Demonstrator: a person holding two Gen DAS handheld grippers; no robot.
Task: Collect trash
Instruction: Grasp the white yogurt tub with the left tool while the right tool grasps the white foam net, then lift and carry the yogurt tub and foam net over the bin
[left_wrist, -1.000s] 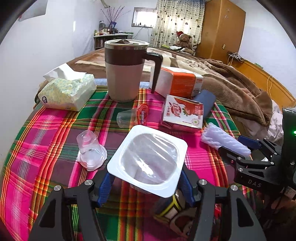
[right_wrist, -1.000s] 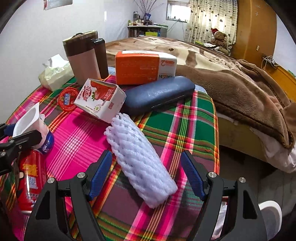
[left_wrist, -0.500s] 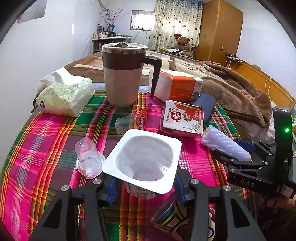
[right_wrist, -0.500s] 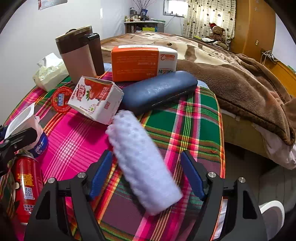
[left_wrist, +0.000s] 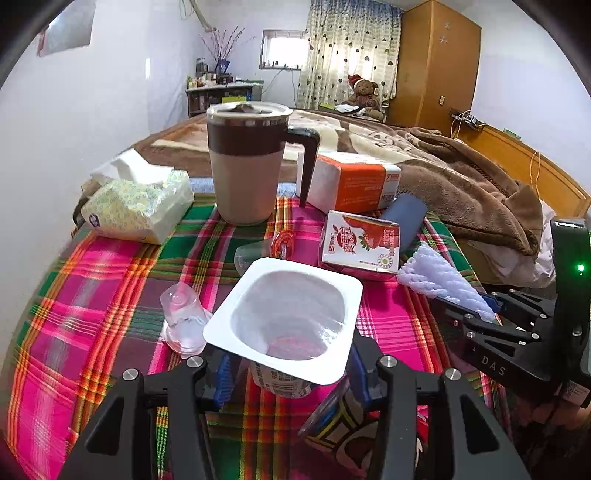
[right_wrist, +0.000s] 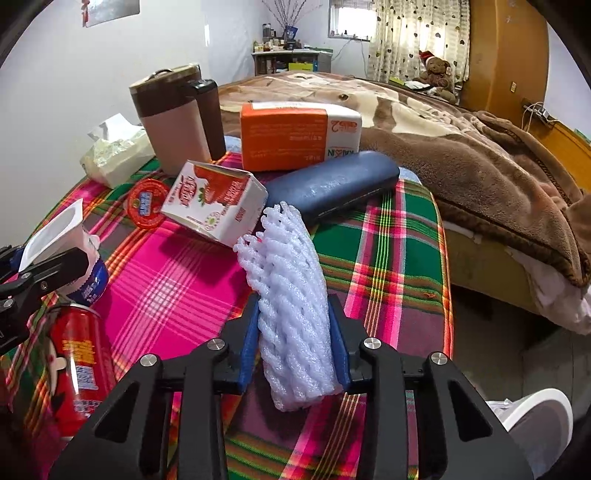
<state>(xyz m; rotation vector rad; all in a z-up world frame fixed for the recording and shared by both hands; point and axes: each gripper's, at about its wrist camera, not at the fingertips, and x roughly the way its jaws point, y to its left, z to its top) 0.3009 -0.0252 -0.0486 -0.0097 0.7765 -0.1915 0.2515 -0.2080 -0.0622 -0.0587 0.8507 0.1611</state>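
My right gripper (right_wrist: 293, 339) has just closed, fingers (right_wrist: 248, 343) now pinching the foam net (right_wrist: 291, 306); my left gripper (left_wrist: 290, 373) tightened on the yogurt cup (left_wrist: 288, 325).

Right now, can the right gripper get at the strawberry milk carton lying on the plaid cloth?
Probably not yet. The right gripper is shut on the white foam net sleeve, which fills its jaws. The red-and-white strawberry milk carton lies just ahead, with nothing between them, but the sleeve must go first.
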